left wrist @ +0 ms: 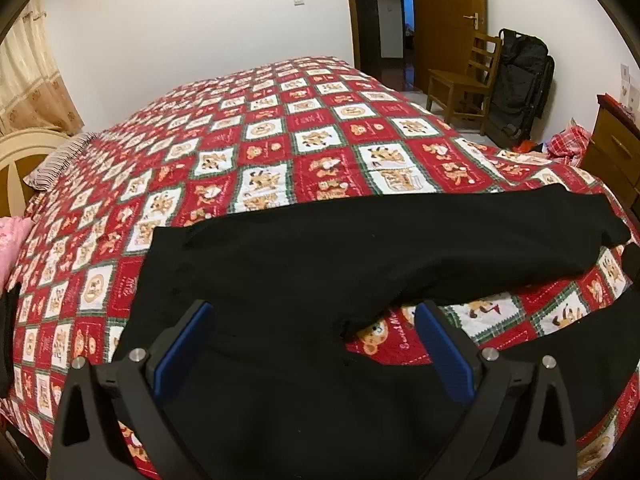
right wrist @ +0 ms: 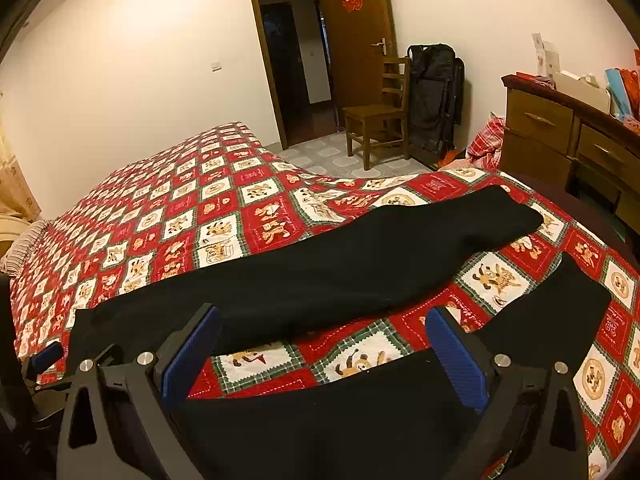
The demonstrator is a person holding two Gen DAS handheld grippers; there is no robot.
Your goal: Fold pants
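Black pants (left wrist: pixel 320 256) lie flat on the red patterned bedspread (left wrist: pixel 280 136), the waist to the left and the two legs spread apart to the right. My left gripper (left wrist: pixel 314 344) is open and empty, just above the crotch area. My right gripper (right wrist: pixel 324 352) is open and empty over the near leg (right wrist: pixel 360 408), with the far leg (right wrist: pixel 360 264) beyond it and a strip of bedspread (right wrist: pixel 224 192) between them. The left gripper's blue pad (right wrist: pixel 48 354) shows at the left edge of the right wrist view.
A wooden chair (right wrist: pixel 376 116) and a black bag (right wrist: pixel 434 96) stand by the open door. A wooden dresser (right wrist: pixel 560 132) is at the right of the bed. Red plaid cloth (right wrist: pixel 486 140) lies on the floor. Pillows (left wrist: pixel 56 160) are at the headboard.
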